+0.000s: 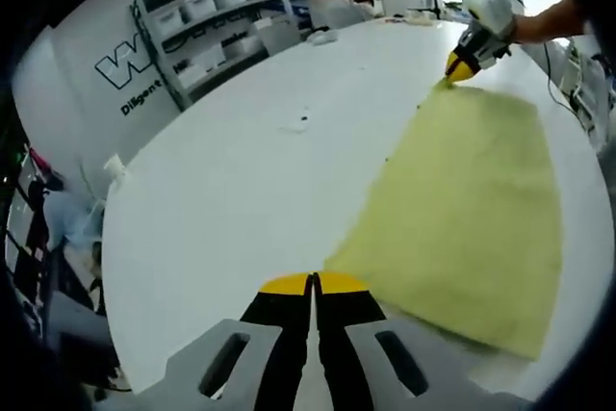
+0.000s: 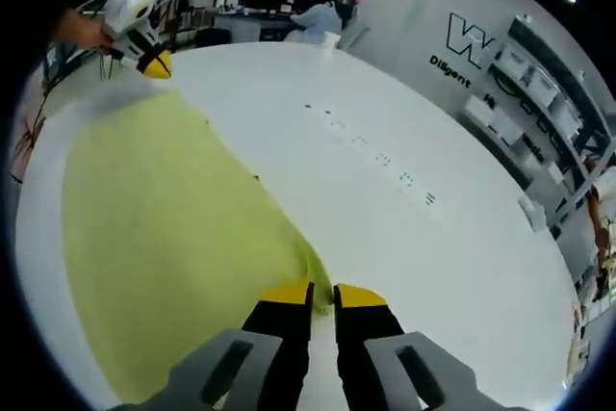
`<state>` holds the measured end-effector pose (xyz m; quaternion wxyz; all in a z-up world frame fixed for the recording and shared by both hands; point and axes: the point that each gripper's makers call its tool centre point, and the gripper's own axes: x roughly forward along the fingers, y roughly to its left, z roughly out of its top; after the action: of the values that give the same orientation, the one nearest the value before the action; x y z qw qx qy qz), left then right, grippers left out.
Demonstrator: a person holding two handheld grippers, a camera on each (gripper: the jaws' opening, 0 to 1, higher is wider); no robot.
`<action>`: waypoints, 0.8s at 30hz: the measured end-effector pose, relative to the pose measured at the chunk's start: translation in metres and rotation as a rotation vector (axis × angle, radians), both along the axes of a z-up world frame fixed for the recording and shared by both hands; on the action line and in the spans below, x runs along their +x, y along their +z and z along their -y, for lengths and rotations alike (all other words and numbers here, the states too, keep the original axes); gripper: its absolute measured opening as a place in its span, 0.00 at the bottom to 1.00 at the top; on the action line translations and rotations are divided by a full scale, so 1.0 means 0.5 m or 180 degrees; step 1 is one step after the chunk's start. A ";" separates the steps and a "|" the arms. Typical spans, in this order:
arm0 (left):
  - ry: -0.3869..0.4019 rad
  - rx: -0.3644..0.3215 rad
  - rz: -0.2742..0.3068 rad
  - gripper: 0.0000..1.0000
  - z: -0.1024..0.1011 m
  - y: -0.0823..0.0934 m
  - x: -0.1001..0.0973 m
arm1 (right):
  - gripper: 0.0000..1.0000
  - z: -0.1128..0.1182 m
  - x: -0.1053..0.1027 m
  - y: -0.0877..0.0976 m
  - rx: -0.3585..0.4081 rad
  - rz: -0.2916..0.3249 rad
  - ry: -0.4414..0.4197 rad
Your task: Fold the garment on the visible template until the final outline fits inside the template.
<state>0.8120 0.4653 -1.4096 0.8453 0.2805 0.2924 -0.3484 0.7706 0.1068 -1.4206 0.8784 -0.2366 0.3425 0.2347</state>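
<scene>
Lying flat on the white table, the yellow garment is smooth. Left gripper and right gripper each pinch a garment corner; shelves stand behind.

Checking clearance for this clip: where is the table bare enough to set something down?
Bare white table lies between the yellow garment and the shelving side, broken by one small dark speck. Crowded: the garment's two corners, each pinched by a hand-held gripper, left and right.
</scene>
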 end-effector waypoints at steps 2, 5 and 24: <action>-0.0011 -0.0020 0.0004 0.05 0.001 0.004 -0.005 | 0.08 0.002 -0.003 0.002 -0.0002 0.0009 -0.0009; -0.0073 -0.0020 -0.0012 0.07 0.010 0.004 -0.021 | 0.12 0.000 -0.010 0.002 0.0020 0.0048 0.0012; -0.0152 -0.0094 -0.0057 0.11 0.025 0.020 -0.067 | 0.36 -0.048 -0.073 0.012 0.0363 -0.0061 0.0214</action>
<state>0.7785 0.4528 -1.3998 0.8381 0.2718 0.2880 -0.3752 0.7341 0.1309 -1.4145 0.8788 -0.1953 0.3289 0.2855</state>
